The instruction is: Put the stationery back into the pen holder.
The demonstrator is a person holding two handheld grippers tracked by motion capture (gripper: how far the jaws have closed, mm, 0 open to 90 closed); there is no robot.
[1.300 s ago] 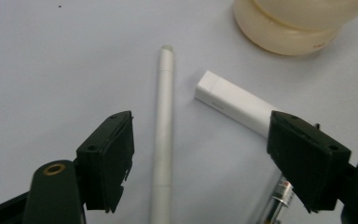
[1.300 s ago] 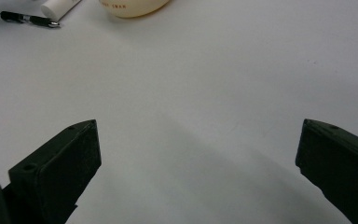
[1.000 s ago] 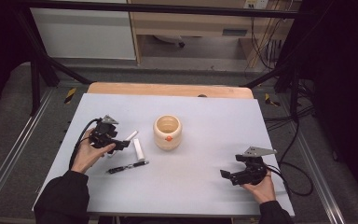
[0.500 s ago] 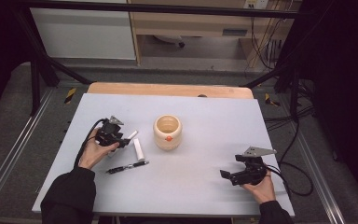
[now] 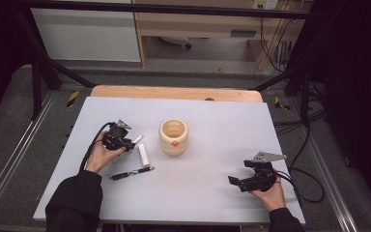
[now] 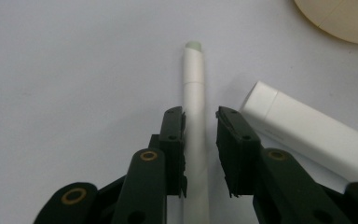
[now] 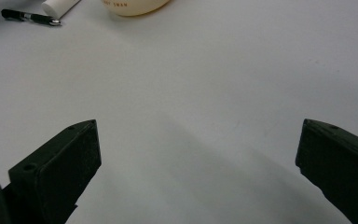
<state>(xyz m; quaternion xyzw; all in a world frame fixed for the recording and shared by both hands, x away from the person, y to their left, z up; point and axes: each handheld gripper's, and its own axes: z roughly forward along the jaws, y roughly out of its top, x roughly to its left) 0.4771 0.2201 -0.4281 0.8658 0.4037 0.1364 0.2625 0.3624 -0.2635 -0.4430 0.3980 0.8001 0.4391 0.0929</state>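
I count two tools: my left tool (image 5: pixel 125 138) at the left of the high view and my right tool (image 5: pixel 236 182) at lower right. On the bench (image 5: pixel 222 125) I count two white sticks, a thin white pen (image 6: pixel 195 93) and a thicker white tube (image 5: pixel 144 154), one black pen (image 5: pixel 132 173), and one cream cup (image 5: pixel 174 137) near the centre.

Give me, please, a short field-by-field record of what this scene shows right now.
surface: grey table
left claw: jaws just closing around a slim white pen, a small gap on one side
beside it: thick white tube
centre: cream cup, upright
nearer the person: black pen, lying flat
right claw: jaws wide apart, nothing between them, over bare table
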